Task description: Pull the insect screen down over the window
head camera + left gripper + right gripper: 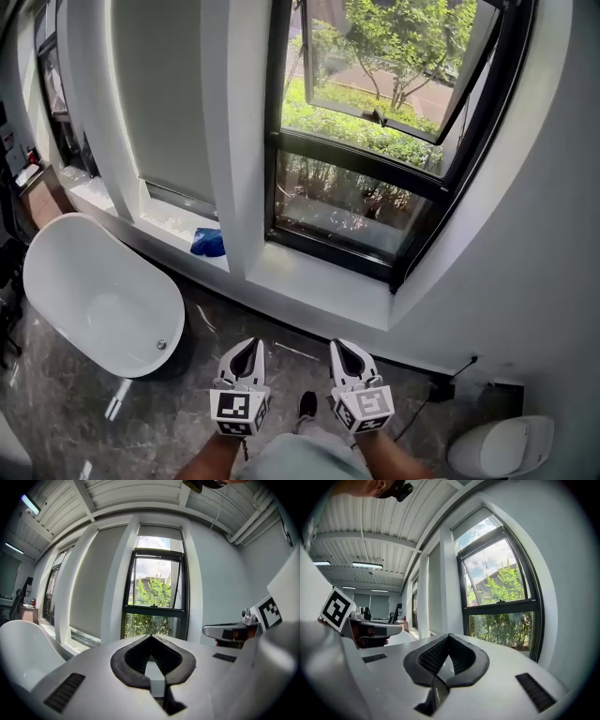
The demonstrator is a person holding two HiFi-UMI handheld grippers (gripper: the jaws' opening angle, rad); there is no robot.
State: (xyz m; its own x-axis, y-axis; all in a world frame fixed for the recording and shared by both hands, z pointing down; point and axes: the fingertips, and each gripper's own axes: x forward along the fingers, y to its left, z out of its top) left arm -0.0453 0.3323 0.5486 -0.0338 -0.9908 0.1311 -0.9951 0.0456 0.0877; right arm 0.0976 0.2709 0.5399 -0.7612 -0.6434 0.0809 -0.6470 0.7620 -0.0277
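Observation:
The black-framed window [375, 141] is straight ahead, its upper sash tilted open outward, with green trees behind the glass. In the left gripper view a pale screen edge [161, 530] sits high at the top of the window [157, 595]; the right gripper view shows that pale edge [476, 523] above the window [501, 597] too. My left gripper [249, 344] and right gripper [338, 345] are held side by side, low, short of the sill. Both are shut with nothing between the jaws, as the left gripper [151, 635] and right gripper [449, 635] show in their own views.
A white bathtub [98, 295] stands at the left on the dark marble floor. A blue cloth [208, 242] lies on the white sill [309, 281]. A lowered roller blind [159, 94] covers the neighbouring window. A white toilet [502, 445] sits at the lower right by a cable [441, 384].

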